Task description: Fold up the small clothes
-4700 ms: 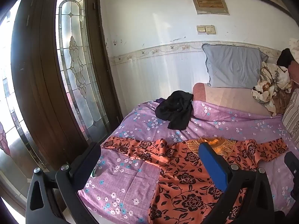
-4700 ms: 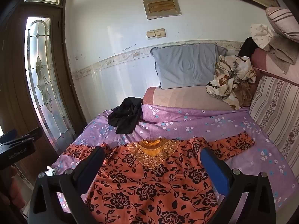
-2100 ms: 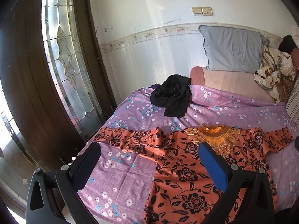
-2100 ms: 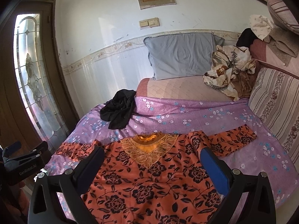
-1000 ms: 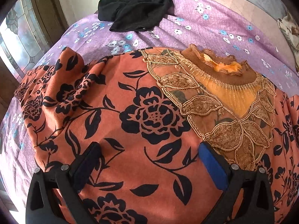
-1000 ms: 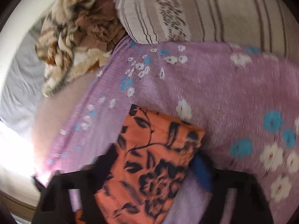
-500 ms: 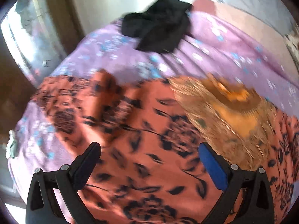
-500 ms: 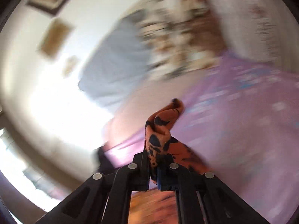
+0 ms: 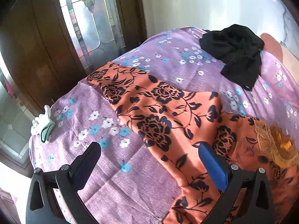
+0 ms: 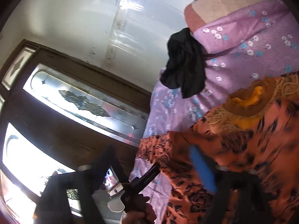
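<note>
An orange dress with black flowers (image 9: 164, 115) lies flat on the purple flowered bedsheet (image 9: 104, 168). Its left sleeve stretches toward the bed's corner, and its gold lace collar (image 9: 276, 145) is at the right. My left gripper (image 9: 149, 160) is open and empty, just above the sheet and the sleeve's lower edge. In the right wrist view the dress (image 10: 252, 149) fills the lower right. My right gripper (image 10: 153, 158) is open and empty above the dress, with the collar (image 10: 248, 100) beyond it. The left gripper's handle and the hand holding it (image 10: 138, 184) show at the bottom.
A black garment (image 9: 237, 56) lies crumpled at the far side of the bed, also in the right wrist view (image 10: 185, 63). A small white and green object (image 9: 42, 125) sits at the bed's left corner. A wooden door with leaded glass (image 9: 84, 18) stands left of the bed.
My right gripper let go of the orange sleeve it had lifted and is open, swung over the dress body. My left gripper shifted left toward the left sleeve and the bed's corner.
</note>
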`<state>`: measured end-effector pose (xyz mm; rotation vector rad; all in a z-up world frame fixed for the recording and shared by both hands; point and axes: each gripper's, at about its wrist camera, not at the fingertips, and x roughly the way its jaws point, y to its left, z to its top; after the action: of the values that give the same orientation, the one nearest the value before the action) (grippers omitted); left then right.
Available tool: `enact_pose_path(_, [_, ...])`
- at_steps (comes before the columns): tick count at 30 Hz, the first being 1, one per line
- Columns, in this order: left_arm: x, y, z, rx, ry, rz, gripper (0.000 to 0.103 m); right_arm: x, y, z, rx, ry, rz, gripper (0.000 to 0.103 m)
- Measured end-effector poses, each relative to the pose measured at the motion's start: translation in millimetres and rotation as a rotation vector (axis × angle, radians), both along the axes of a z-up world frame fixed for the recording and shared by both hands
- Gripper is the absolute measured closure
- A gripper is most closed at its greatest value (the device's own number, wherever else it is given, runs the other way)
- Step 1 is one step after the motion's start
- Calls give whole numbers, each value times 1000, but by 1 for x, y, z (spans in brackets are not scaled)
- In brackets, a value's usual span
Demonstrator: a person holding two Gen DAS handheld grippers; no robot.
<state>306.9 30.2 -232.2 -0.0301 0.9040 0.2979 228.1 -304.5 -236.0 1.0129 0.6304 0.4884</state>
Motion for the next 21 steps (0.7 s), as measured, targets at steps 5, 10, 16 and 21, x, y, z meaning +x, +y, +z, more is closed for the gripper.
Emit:
enact_pose_path(5, [4,-10,-3,-32,11,-65,0,-16,-12,2,-92,9,-94,15])
enact_pose_path(10, [20,-11,-10,-44,45,-100,0,-50,-49,-14,-327,146,-244,16])
enact_pose_path(16, [44,75,-29,-209,115,182,0,-34,-78,-62,-365,290,-256,20])
enact_pose_path(21, [50,117,-39,-329,120,277,0,3,-71,-129,-505,578,-157,26])
